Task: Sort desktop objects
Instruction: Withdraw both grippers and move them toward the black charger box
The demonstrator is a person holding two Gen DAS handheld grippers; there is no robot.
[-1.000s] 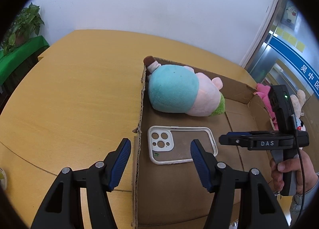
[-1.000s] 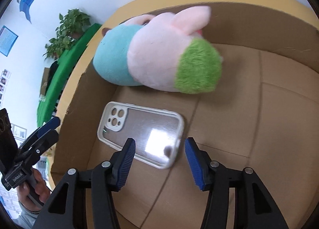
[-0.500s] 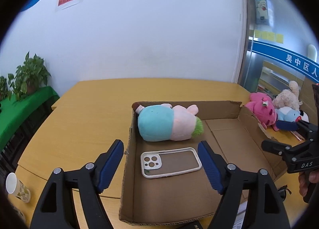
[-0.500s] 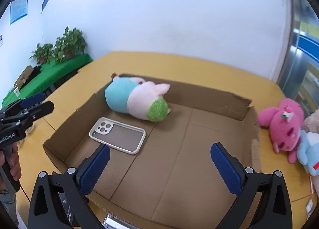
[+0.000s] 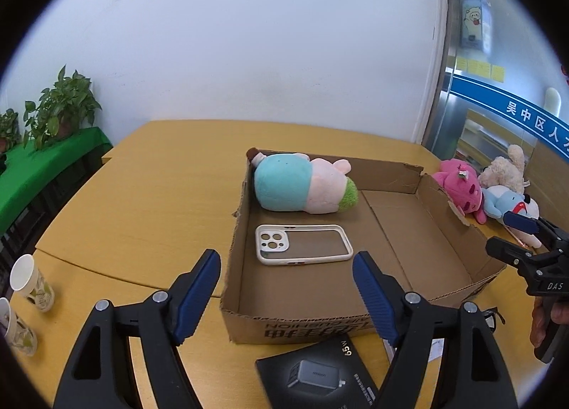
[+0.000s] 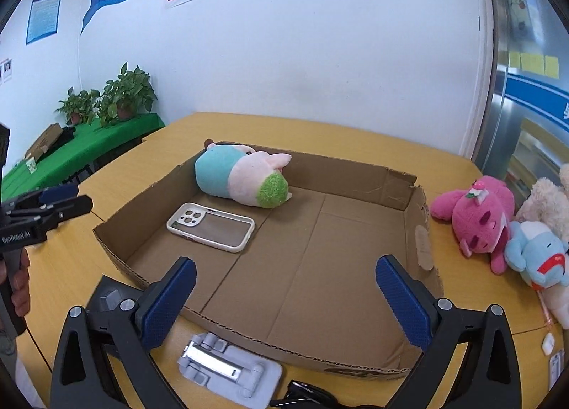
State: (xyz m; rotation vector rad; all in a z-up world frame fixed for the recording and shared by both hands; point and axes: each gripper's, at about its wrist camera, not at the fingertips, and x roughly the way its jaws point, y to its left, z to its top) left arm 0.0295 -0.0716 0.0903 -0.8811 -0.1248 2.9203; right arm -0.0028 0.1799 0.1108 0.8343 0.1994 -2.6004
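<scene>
Right wrist view: phone case [image 6: 210, 226] beyond open right claw [image 6: 284, 298].

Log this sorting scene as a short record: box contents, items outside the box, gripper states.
container: open cardboard box on the yellow table
inside box: teal-and-pink plush at the far wall; clear phone case lying flat in front of it
outside, right of box: pink plush, blue plush, cream plush
outside, near edge: black charger box, grey phone stand
left hand-held gripper: open, empty
right hand-held gripper: open, empty
</scene>
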